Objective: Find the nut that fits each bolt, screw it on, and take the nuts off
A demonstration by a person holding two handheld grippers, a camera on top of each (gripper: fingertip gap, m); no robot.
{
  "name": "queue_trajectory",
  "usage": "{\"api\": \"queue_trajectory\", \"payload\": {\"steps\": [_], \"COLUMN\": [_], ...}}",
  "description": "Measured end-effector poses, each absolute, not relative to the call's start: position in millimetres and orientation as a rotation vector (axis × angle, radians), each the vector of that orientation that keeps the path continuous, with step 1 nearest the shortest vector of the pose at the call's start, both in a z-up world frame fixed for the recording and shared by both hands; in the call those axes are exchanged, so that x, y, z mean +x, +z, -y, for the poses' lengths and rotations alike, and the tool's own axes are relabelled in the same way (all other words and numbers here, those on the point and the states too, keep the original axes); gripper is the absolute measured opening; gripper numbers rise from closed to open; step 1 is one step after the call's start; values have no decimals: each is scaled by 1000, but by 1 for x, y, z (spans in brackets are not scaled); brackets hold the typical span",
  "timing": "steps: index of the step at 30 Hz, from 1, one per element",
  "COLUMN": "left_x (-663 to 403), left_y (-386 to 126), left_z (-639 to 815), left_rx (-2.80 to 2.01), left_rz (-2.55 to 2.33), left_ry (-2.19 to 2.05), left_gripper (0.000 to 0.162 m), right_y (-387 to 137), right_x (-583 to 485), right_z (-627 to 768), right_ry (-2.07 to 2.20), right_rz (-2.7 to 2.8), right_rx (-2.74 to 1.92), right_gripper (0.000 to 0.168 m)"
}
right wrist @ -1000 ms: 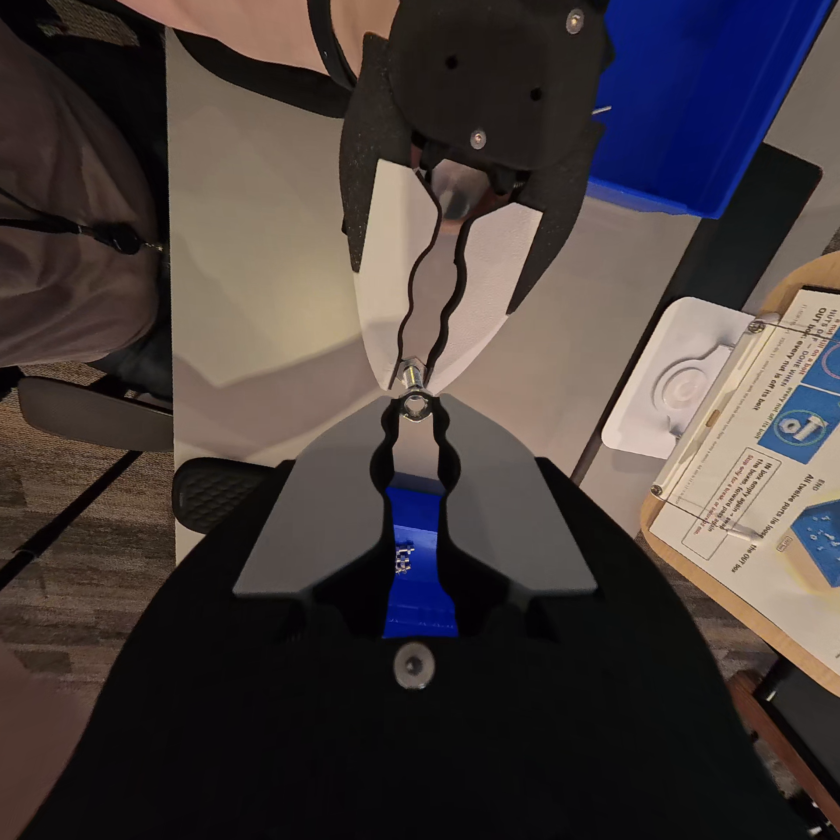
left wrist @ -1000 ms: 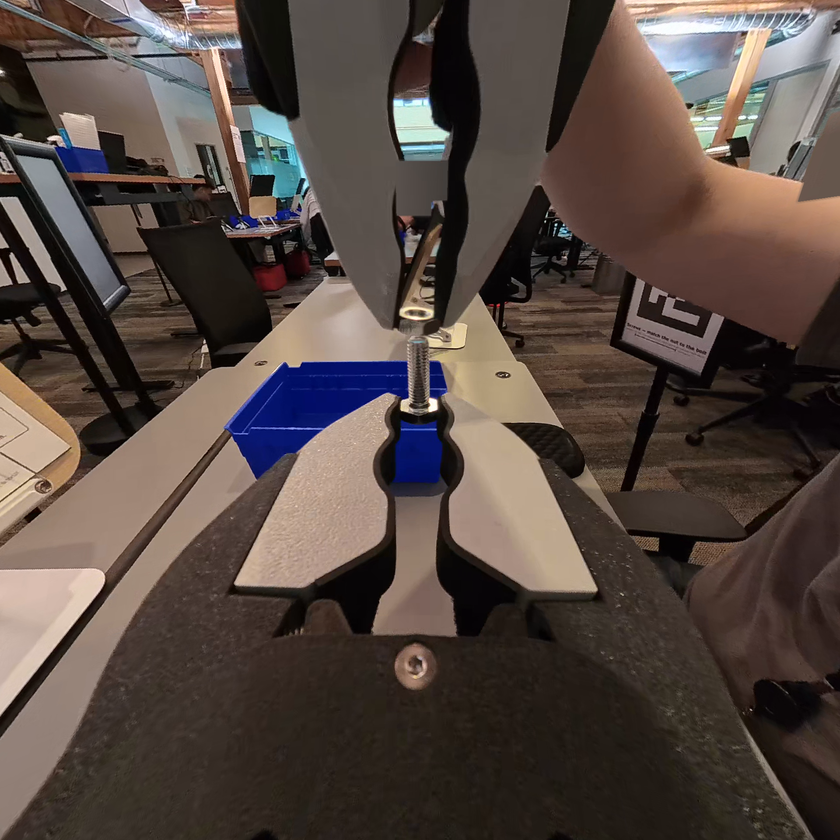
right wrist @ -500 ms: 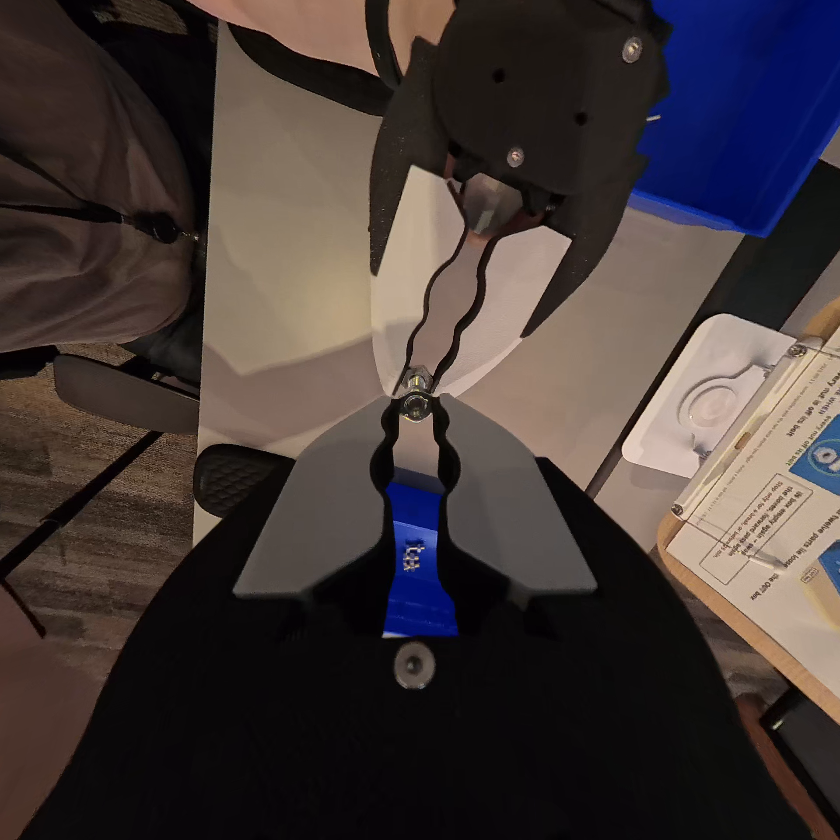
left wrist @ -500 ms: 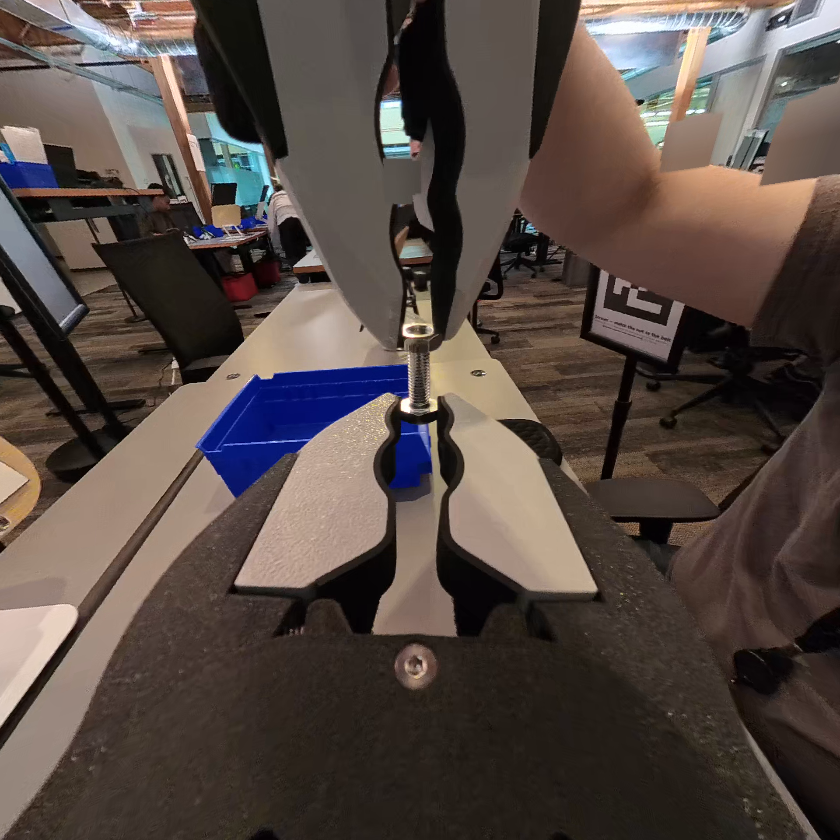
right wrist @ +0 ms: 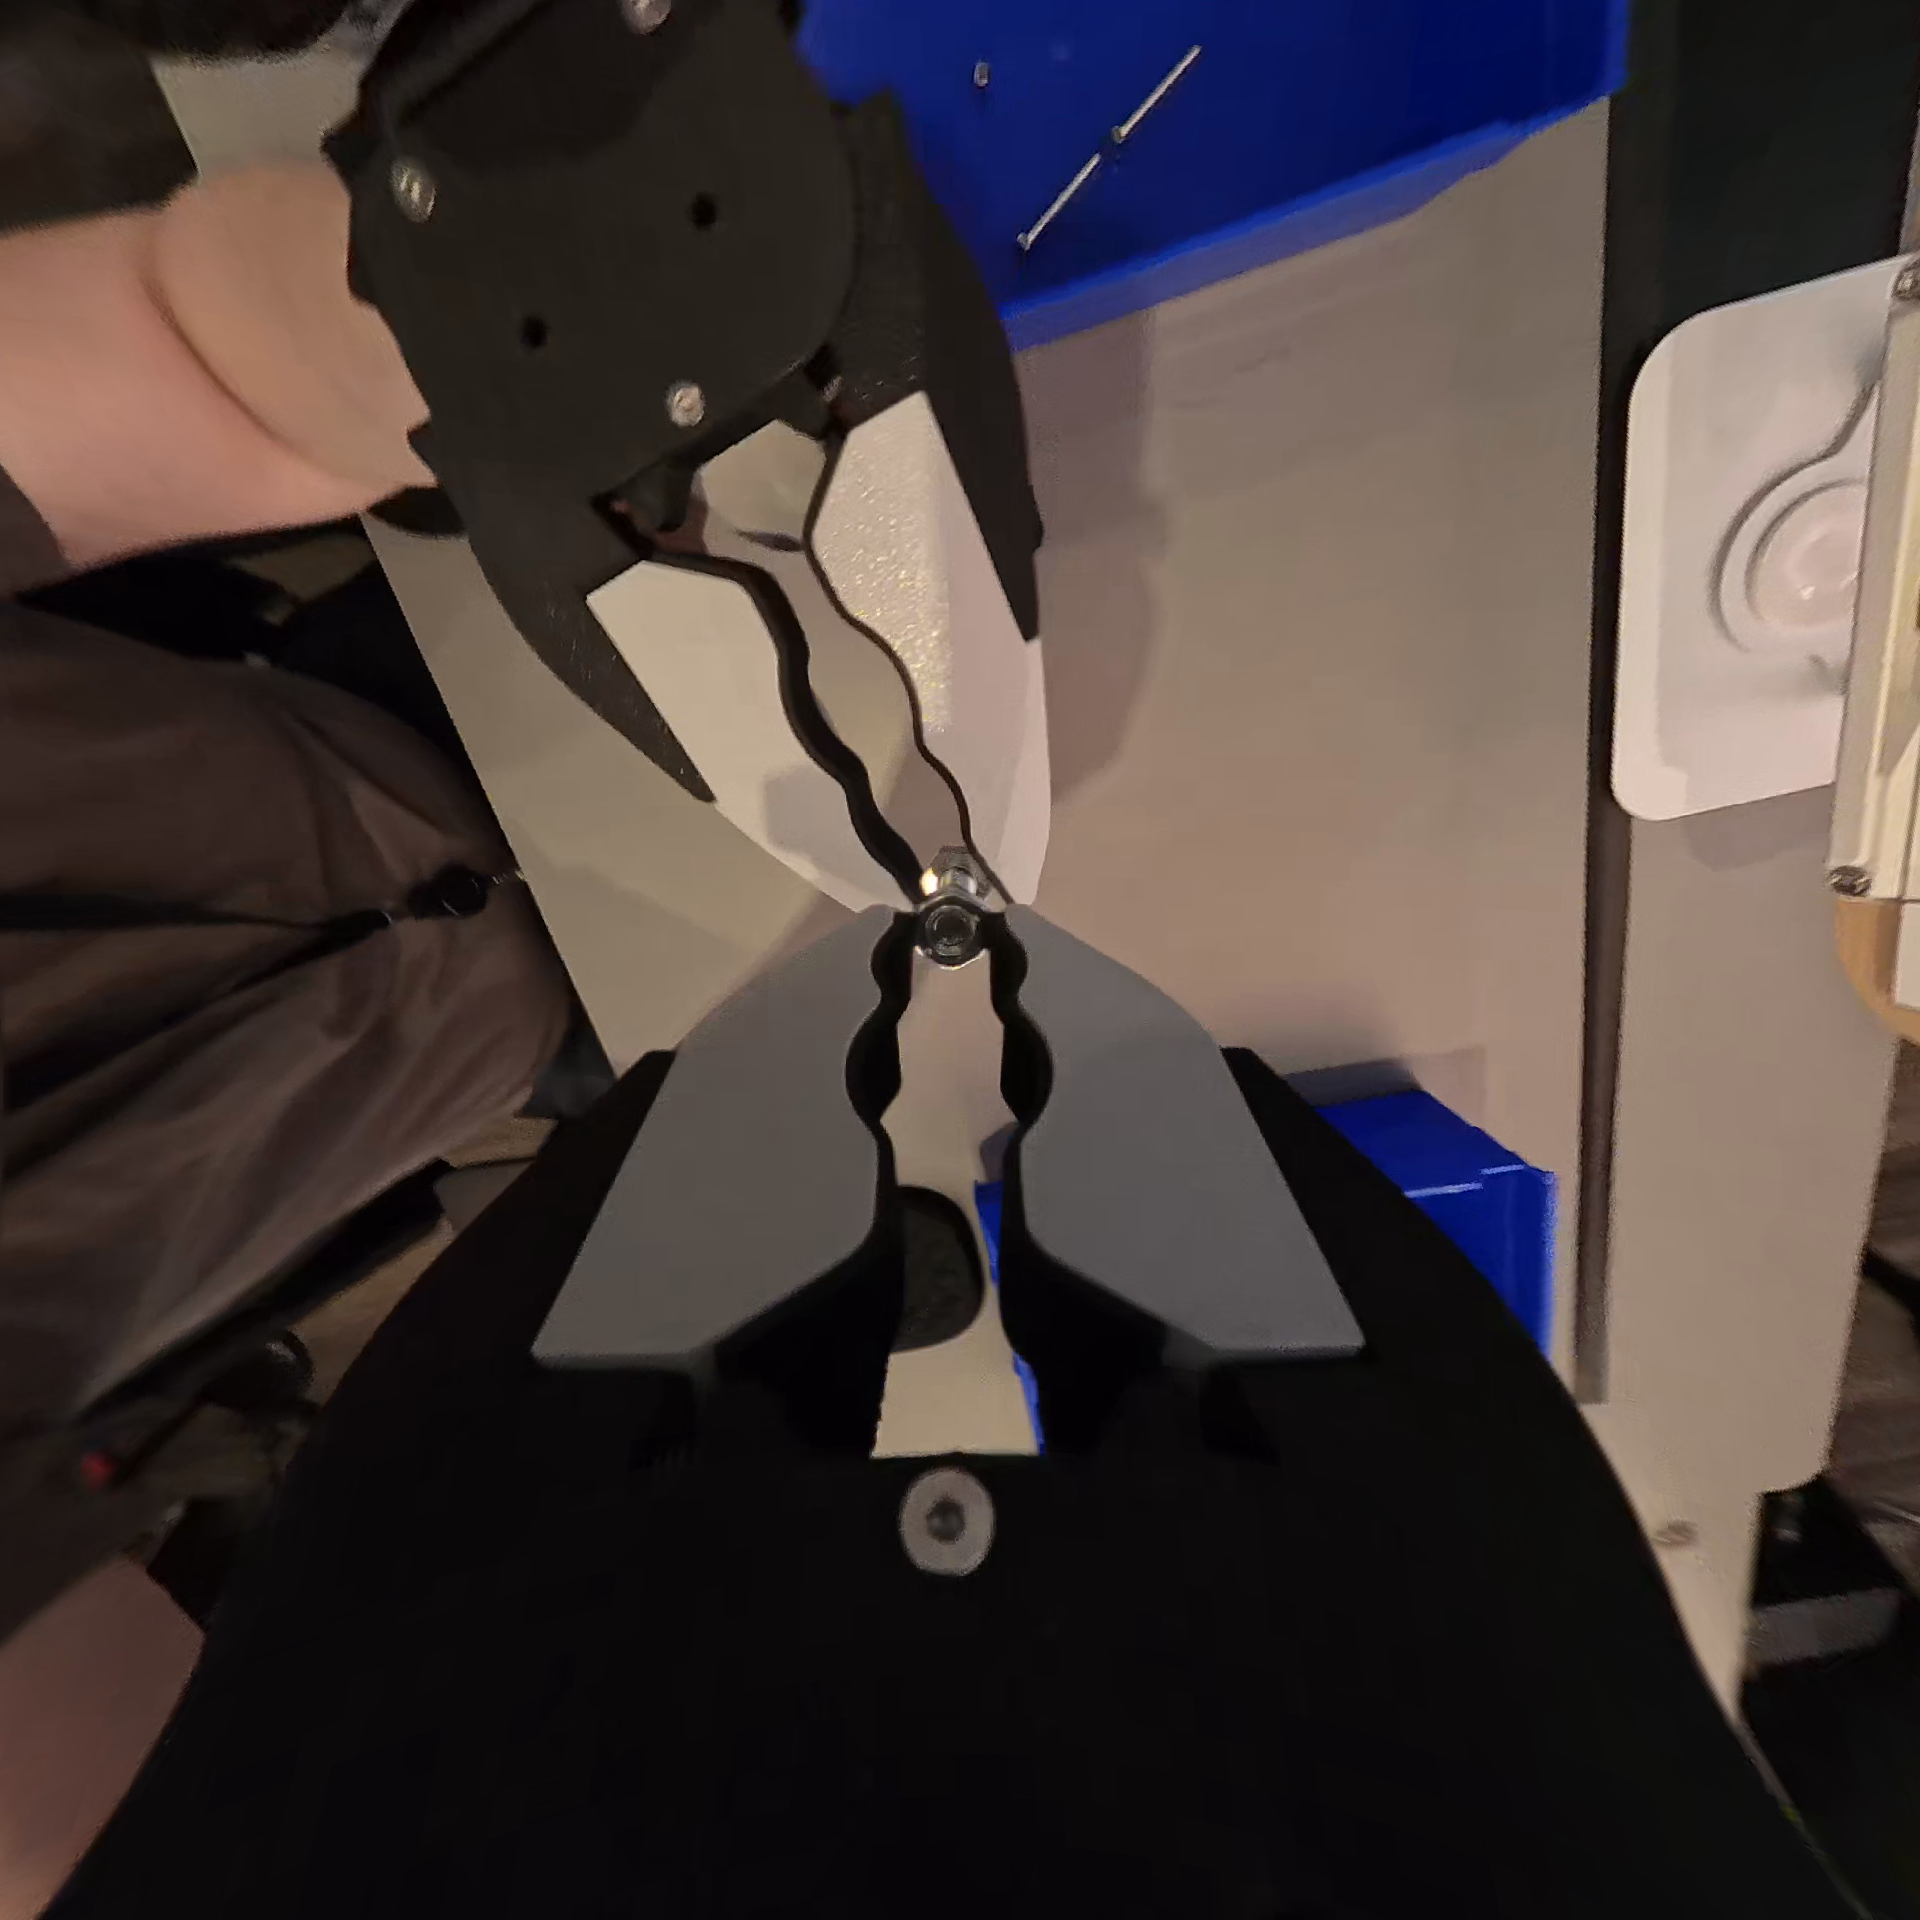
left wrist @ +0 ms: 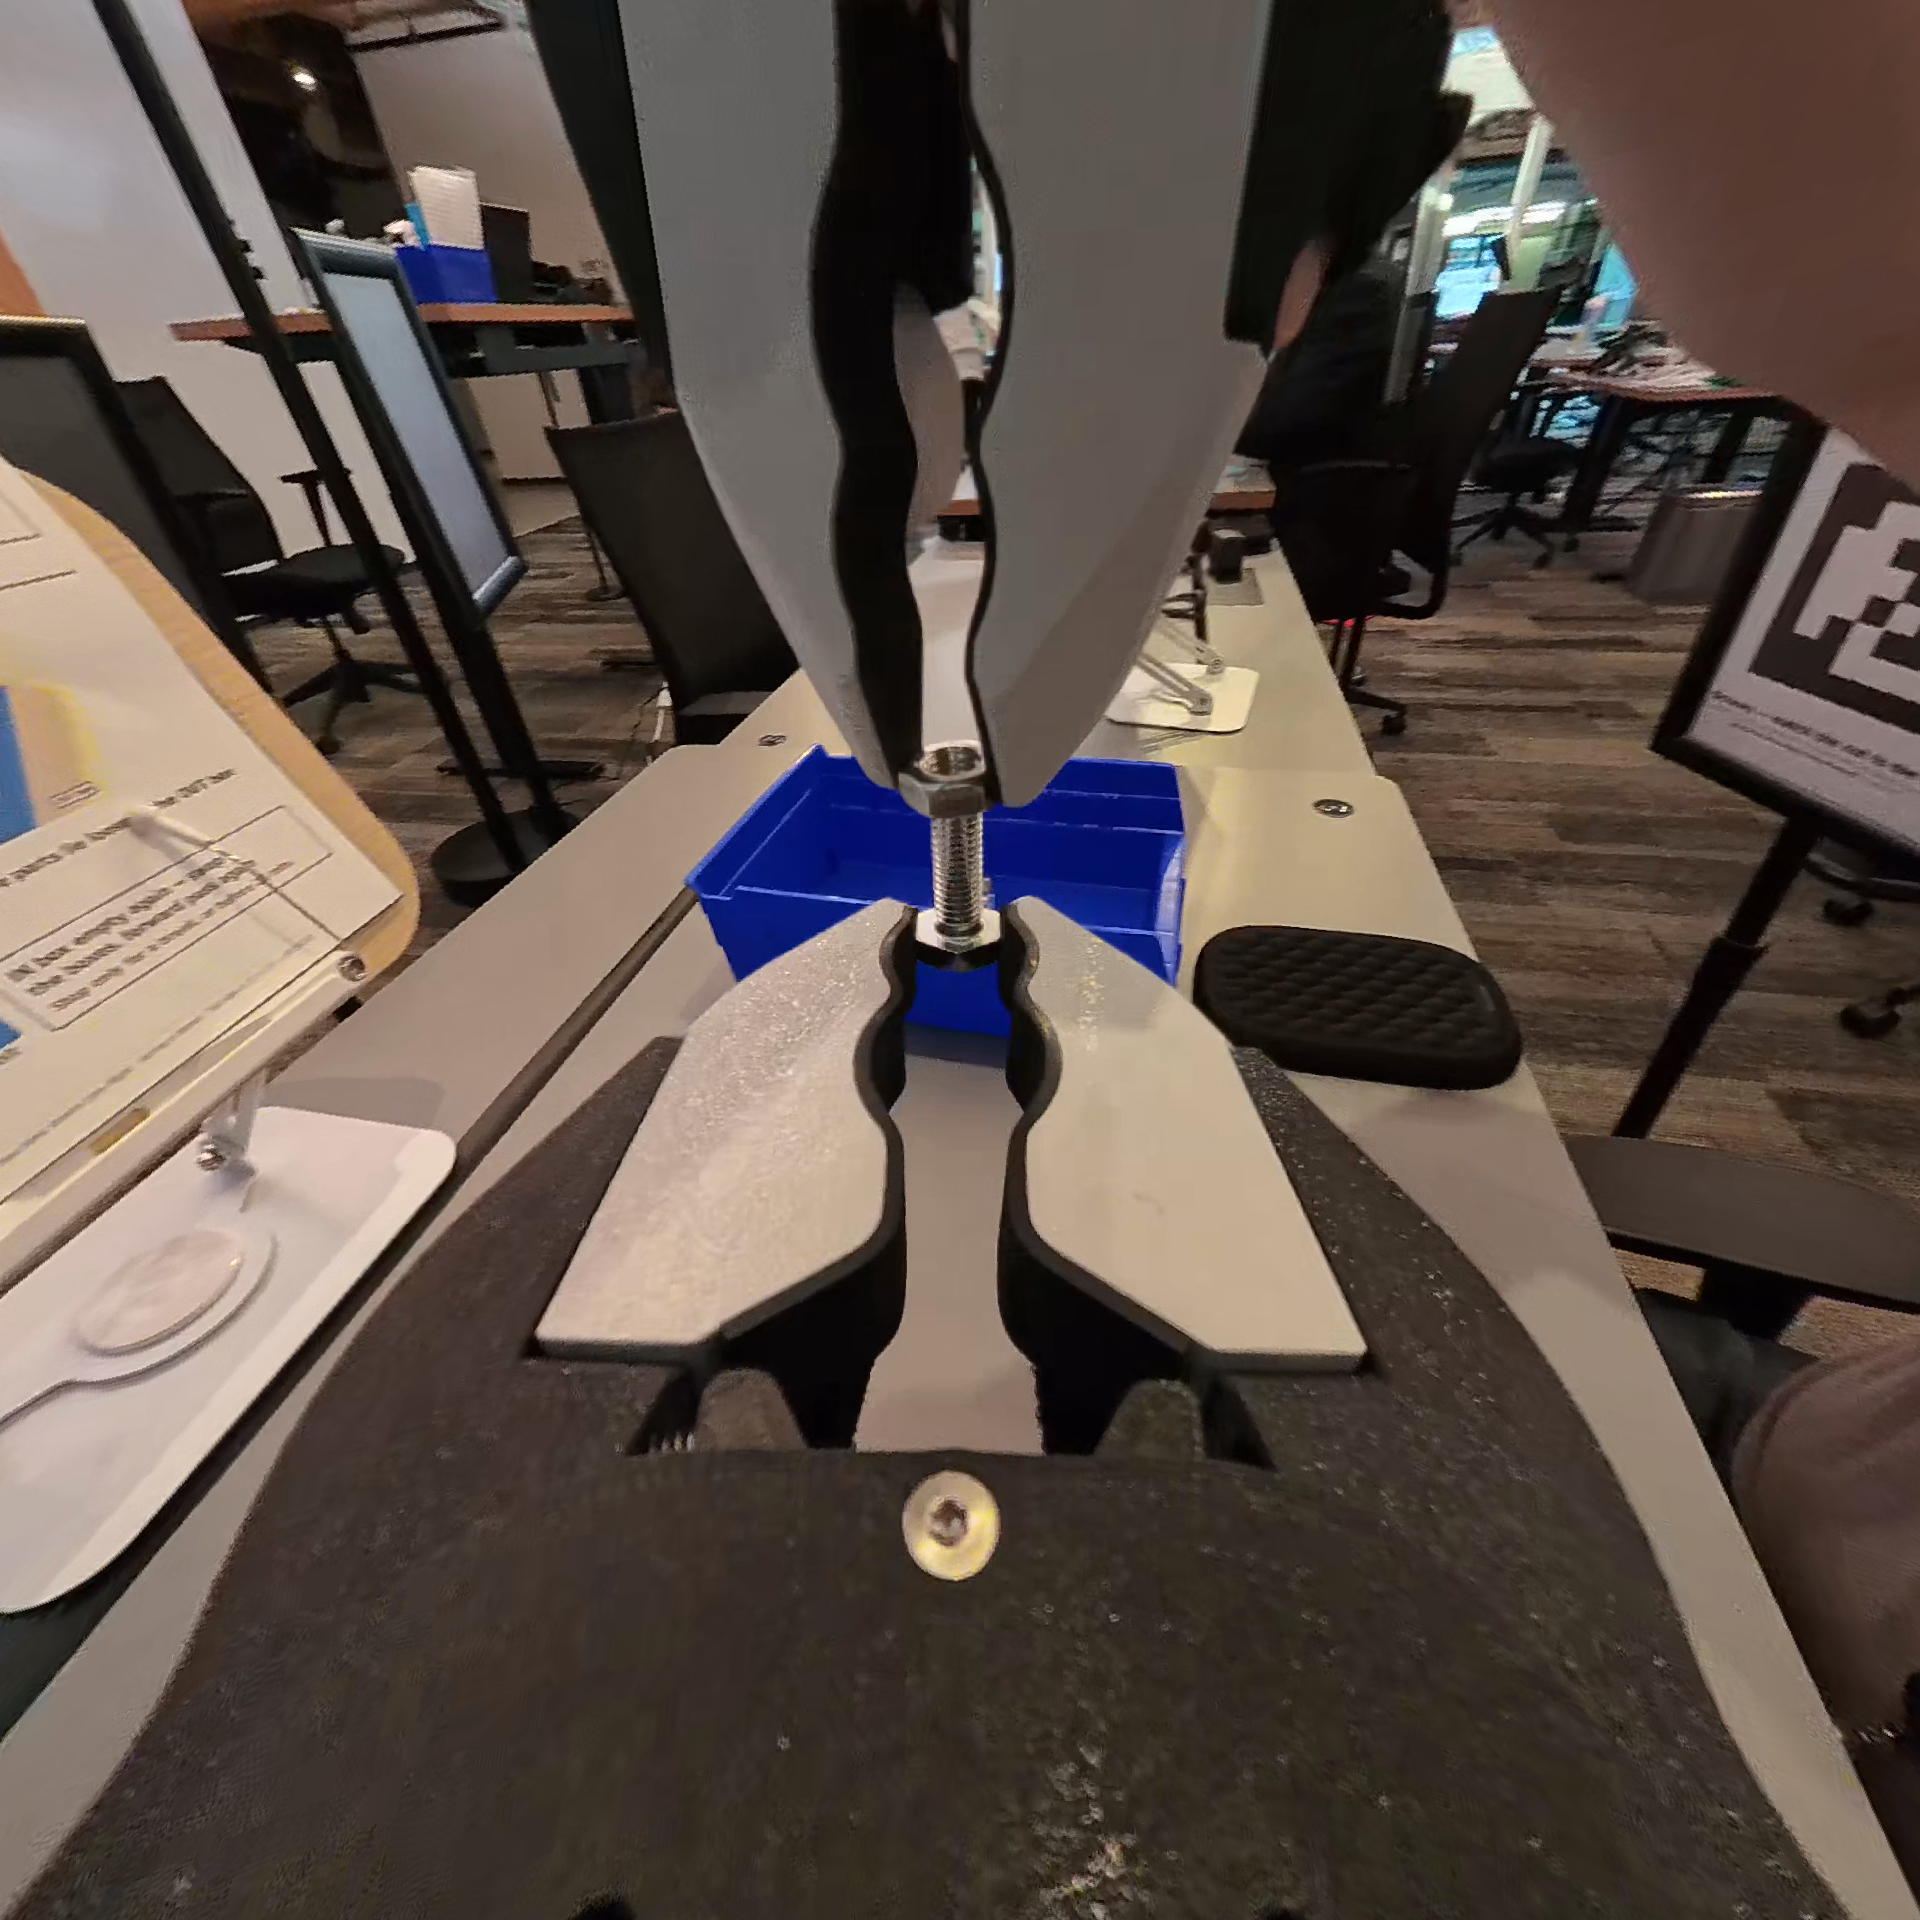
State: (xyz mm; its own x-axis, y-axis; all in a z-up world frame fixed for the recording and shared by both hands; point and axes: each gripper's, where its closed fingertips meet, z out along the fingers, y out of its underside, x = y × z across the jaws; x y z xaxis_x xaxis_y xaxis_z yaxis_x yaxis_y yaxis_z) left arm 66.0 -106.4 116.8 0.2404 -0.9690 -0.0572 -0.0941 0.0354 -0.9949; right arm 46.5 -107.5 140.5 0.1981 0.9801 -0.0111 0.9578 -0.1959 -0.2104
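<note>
Nut (left wrist: 941, 781) now seated atop bolt (left wrist: 958, 873), both jaws clamped.

Nut (left wrist: 940, 781) atop upright bolt (left wrist: 957, 871), bin (left wrist: 1081, 862) on table (left wrist: 1351, 862) behind

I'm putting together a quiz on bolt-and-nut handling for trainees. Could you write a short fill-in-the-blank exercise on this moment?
1. The left gripper is shut on the head end of the ____, which stands upright.
2. The right gripper comes from above, its jaws shut on the ____ at the tip of the threads.
3. Behind the threaded shaft sits a bin coloured ____.
4. The stretch of thread between the two grippers is ____, with nothing screwed onto it.

Missing words: bolt; nut; blue; bare
</note>
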Motion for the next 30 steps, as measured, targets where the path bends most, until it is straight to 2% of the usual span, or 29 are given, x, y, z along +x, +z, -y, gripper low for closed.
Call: {"api": "queue_trajectory", "payload": {"steps": [13,30], "left_x": [54,50], "left_y": [118,121], "left_z": [83,79], "left_rx": [-1423,-1429], "left_rz": [-983,-945], "left_ry": [-715,-687], "left_gripper": [14,14], "right_y": [143,145], "right_x": [37,34], "right_z": [88,85], "right_ry": [282,432], "right_rz": [1415,1274], "right_rx": [-2487,-2541], "right_gripper": [15,15]}}
